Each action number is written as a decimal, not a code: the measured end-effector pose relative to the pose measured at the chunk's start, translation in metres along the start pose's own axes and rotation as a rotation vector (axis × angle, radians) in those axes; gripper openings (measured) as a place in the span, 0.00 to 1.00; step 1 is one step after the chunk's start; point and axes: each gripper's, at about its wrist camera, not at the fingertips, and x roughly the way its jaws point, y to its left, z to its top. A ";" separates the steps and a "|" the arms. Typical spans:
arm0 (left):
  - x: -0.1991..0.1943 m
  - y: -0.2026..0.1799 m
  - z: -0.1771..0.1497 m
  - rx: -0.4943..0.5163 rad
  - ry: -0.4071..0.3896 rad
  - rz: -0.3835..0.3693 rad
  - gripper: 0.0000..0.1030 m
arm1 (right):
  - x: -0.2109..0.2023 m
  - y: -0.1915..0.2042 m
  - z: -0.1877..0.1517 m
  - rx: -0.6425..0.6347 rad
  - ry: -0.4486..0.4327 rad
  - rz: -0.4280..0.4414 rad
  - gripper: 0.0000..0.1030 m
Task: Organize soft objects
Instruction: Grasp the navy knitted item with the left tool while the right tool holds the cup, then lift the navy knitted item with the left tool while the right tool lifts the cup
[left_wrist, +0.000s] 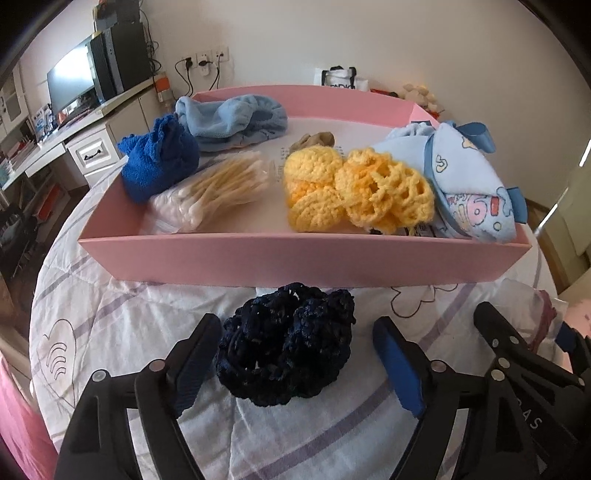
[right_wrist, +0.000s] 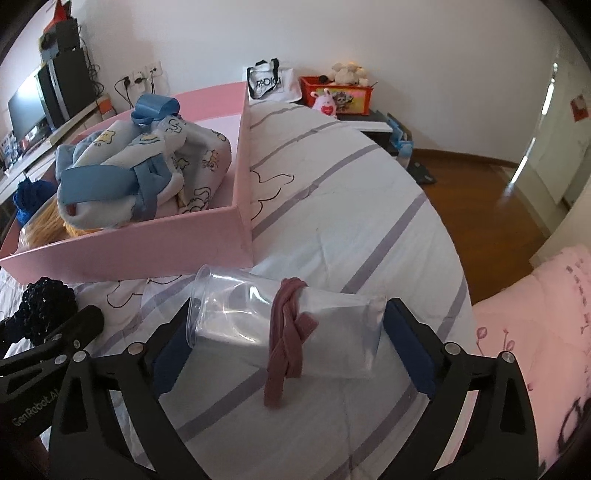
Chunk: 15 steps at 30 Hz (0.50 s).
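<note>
I hold the left tool (left_wrist: 297, 363) spread around the navy crochet piece (left_wrist: 286, 341) on the bed (left_wrist: 110, 314); the right tool (right_wrist: 286, 343) spread around the clear cup (right_wrist: 258, 317).

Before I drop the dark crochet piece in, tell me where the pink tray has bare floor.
Bare floor in the pink tray lies between the cotton swab pack and the yellow crochet, and along the back wall behind them. The left side with the blue towel and the right with the baby bib are crowded.

Each black gripper (left_wrist: 295, 354) has blue pads, silver screws, white lettering.
</note>
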 end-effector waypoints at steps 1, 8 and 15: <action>0.000 -0.002 -0.001 0.011 -0.014 0.002 0.55 | -0.001 0.001 0.000 -0.006 -0.005 0.004 0.81; -0.005 -0.009 -0.003 0.053 -0.038 -0.032 0.17 | -0.007 0.002 -0.003 -0.012 -0.003 0.009 0.76; -0.015 -0.005 -0.005 0.064 -0.037 -0.049 0.14 | -0.016 0.004 -0.004 0.003 0.001 0.024 0.75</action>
